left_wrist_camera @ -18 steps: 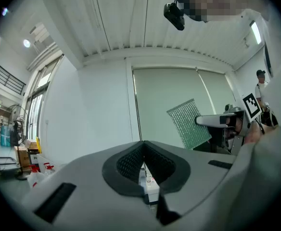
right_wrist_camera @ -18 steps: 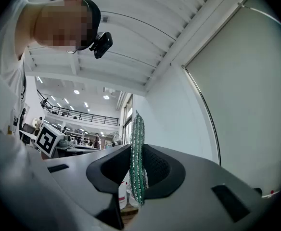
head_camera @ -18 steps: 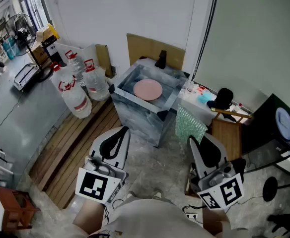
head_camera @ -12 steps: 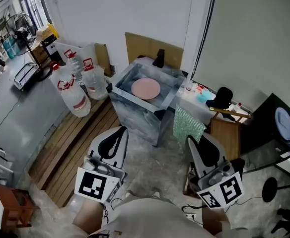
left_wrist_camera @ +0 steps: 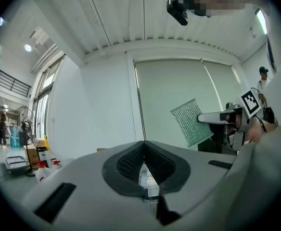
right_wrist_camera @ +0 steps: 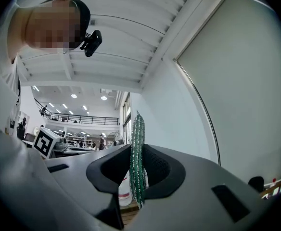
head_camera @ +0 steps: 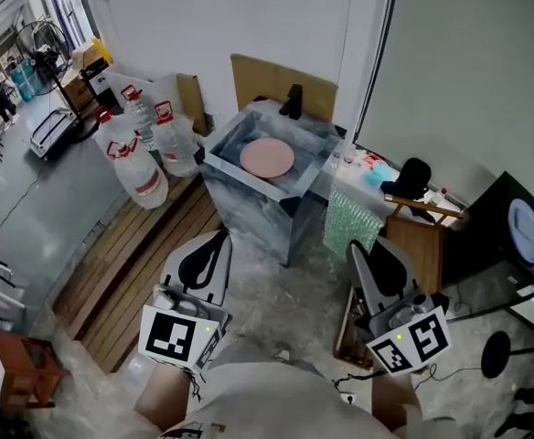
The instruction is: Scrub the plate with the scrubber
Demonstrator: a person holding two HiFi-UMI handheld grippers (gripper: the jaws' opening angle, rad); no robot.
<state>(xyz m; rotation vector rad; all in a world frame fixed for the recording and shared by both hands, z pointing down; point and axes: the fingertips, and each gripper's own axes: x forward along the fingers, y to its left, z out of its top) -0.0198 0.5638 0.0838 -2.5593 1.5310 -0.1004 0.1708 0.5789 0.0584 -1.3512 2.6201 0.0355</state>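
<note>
A round pink plate (head_camera: 267, 157) lies flat in a grey marbled basin (head_camera: 249, 199) against the white wall. In front of the basin, at the lower left, my left gripper (head_camera: 218, 236) is shut and holds nothing (left_wrist_camera: 143, 163). At the lower right my right gripper (head_camera: 357, 248) is shut on a green mesh scrubber (head_camera: 350, 224), which hangs as a flat sheet just right of the basin. In the right gripper view the scrubber (right_wrist_camera: 137, 160) stands edge-on between the pads. From the left gripper view the scrubber (left_wrist_camera: 192, 122) shows off to the right. Both grippers are well short of the plate.
Large water bottles (head_camera: 144, 176) stand left of the basin on wooden slats (head_camera: 144, 259). A black tap (head_camera: 292, 101) sits at the basin's back rim. A wooden stool (head_camera: 420, 245) and a black box (head_camera: 509, 236) crowd the right side.
The head view has shifted slightly. Both grippers keep about the same places, and the scrubber stays in the right one.
</note>
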